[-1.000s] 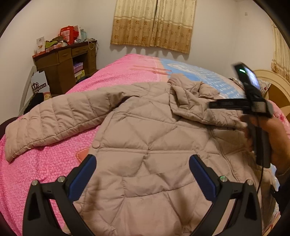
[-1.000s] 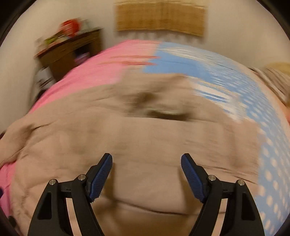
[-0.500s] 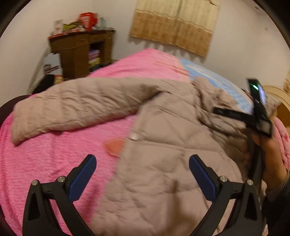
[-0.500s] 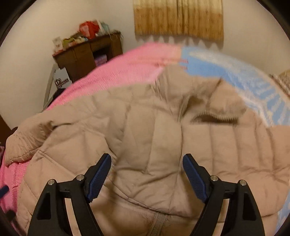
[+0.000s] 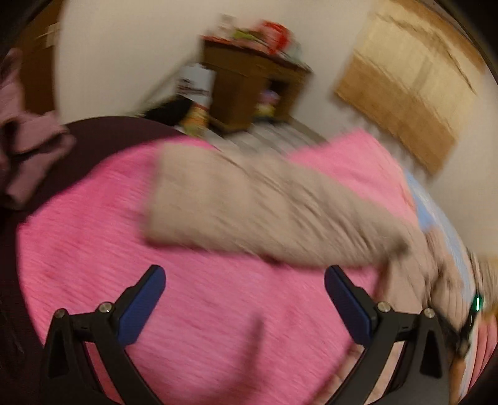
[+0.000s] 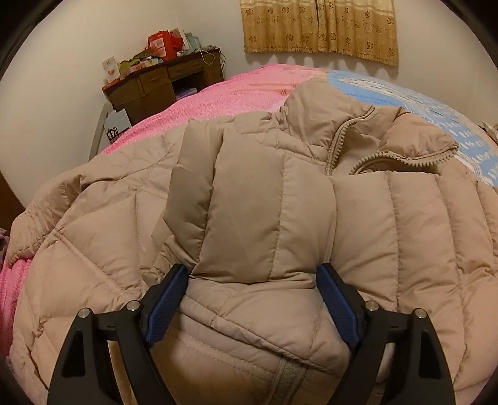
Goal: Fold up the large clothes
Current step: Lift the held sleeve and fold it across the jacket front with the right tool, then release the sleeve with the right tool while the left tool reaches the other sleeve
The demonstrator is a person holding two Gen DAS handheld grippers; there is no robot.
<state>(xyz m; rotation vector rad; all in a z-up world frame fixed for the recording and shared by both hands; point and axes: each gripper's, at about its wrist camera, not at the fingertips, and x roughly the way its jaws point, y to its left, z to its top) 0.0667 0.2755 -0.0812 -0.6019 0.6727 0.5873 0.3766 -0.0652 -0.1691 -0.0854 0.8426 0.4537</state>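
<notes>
A beige quilted down jacket [image 6: 389, 224] lies spread on a bed with a pink cover [image 5: 202, 311]. One sleeve [image 6: 249, 202] is folded across its chest. My right gripper [image 6: 252, 277] hangs low over the jacket with its jaws opening; the cuff end of that folded sleeve lies between the blue pads without being squeezed. The left wrist view is blurred. There my left gripper [image 5: 242, 277] stands open over bare pink cover, empty, and the jacket's other sleeve [image 5: 264, 212] stretches out flat just beyond its fingertips. The right gripper [image 5: 476, 305], with a green light, shows at that view's right edge.
A brown wooden desk [image 6: 155, 84] piled with boxes stands against the wall at the far left of the bed. Yellow curtains [image 6: 320, 28] hang behind. The cover's far right part is blue-patterned [image 6: 420, 106]. A mauve cloth [image 5: 25, 149] lies on the dark bed end at left.
My left gripper swung left and rolled, leaving the jacket's body for the outstretched sleeve and pink cover. The right gripper sank onto the jacket, and the folded sleeve now lies between its jaws.
</notes>
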